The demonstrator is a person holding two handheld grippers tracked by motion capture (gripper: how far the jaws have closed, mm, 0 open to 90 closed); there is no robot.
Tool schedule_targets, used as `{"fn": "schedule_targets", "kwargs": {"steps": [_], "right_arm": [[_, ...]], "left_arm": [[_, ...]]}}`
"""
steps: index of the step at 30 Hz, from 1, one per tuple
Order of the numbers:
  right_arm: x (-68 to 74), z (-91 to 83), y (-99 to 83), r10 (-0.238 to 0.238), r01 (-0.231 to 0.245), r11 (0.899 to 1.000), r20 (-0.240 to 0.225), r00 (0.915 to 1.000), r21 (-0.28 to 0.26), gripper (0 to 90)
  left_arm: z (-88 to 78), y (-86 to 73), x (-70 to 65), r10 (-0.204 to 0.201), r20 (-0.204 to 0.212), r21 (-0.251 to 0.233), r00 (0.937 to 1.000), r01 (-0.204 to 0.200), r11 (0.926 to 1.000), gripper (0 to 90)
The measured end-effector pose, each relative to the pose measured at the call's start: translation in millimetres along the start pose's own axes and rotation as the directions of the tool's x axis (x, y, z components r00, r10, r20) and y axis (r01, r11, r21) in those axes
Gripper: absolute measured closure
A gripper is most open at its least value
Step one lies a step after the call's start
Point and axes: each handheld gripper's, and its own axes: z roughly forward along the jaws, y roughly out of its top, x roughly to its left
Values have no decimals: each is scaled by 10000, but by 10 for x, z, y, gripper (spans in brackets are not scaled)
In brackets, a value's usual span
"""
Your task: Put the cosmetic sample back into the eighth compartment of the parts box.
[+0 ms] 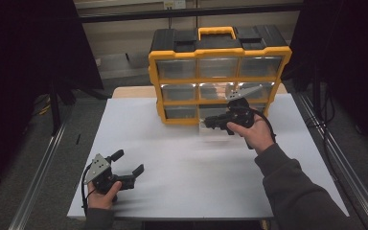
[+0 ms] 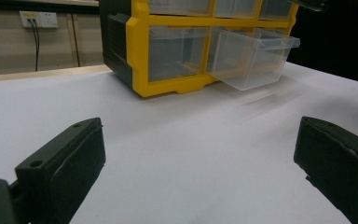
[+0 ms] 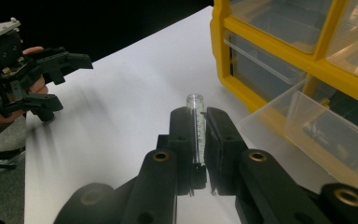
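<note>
Right gripper (image 3: 196,140) clamps a clear tube (image 3: 196,126) just beside the organizer's (image 1: 219,72) pulled-out drawer (image 3: 307,135). Left gripper (image 1: 129,163) gapes wide, well apart from the organizer, holding nothing.

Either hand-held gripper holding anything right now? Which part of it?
The right hand-held gripper is shut on a small clear tube, clamped along its lower body, open end sticking out past the jaws. The left hand-held gripper is open, holding nothing.

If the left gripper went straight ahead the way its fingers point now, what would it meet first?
Probably the pulled-out clear drawer at the bottom of the yellow organizer. The white table between looks free. The left gripper is open; depth is uncertain.
</note>
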Motion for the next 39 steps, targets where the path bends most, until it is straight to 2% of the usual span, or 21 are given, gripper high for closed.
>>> {"fn": "schedule_targets", "kwargs": {"steps": [3, 4, 5, 8, 9, 10, 13, 15, 16, 19, 21, 22, 25, 34, 39], "right_arm": [[-21, -6, 0, 46, -46, 10000, 80, 10000, 5, 814], [-30, -9, 1, 47, -47, 10000, 104, 9999, -13, 814], [-38, -13, 1, 55, -54, 10000, 128, 9999, -34, 814], [-64, -25, 2, 143, -141, 9999, 196, 9997, -97, 814], [-74, -28, 2, 145, -143, 9999, 233, 9996, -86, 814], [-85, -30, 1, 134, -131, 9999, 253, 9996, -103, 814], [-113, -33, 4, 192, -189, 9998, 331, 9993, -99, 814], [-129, -36, 10, 188, -184, 9998, 427, 9989, -89, 813], [-137, -36, 12, 222, -217, 9997, 443, 9988, -126, 813], [-162, -40, 22, 202, -196, 9997, 509, 9985, -136, 814], [-176, -40, 28, 205, -197, 9997, 572, 9982, -132, 814], [-183, -40, 31, 249, -242, 9996, 569, 9981, -133, 814], [-201, -36, 34, 227, -221, 9997, 663, 9975, -99, 814], [-299, 10, 30, 393, -396, 9992, 898, 9952, 14, 813], [-336, 34, 22, 389, -398, 9992, 997, 9943, 69, 814]], "left_arm": [[1, 0, 0, -2, 9, 4, 10000, 2, 10000, 20], [-5, 1, 8, 122, 12, 95, 9999, -122, 9999, 20], [1, 0, 0, 1, 9, 3, 10000, -1, 10000, 20], [1, 0, 0, -18, 22, -6, 10000, 18, 10000, 20], [-6, 2, 9, 102, 14, 80, 9999, -103, 9999, 20], [0, 0, 1, -13, 7, -3, 10000, 13, 10000, 20], [2, 0, 1, -1, 13, -1, 10000, 1, 10000, 20], [-4, 1, 9, 123, 16, 92, 9999, -124, 9999, 20], [1, 0, 1, -10, 8, -4, 10000, 10, 10000, 20], [1, 0, 2, -16, 6, -10, 10000, 16, 10000, 20], [2, -1, 0, -9, 13, -6, 10000, 9, 10000, 20], [-4, 1, 9, 125, 17, 92, 9999, -125, 9999, 20], [0, 0, 2, 32, 14, 19, 10000, -32, 10000, 20], [-9, 2, 15, 139, 46, 107, 9999, -139, 9998, 20], [2, -1, 3, -23, 17, -13, 10000, 23, 10000, 20]]}}
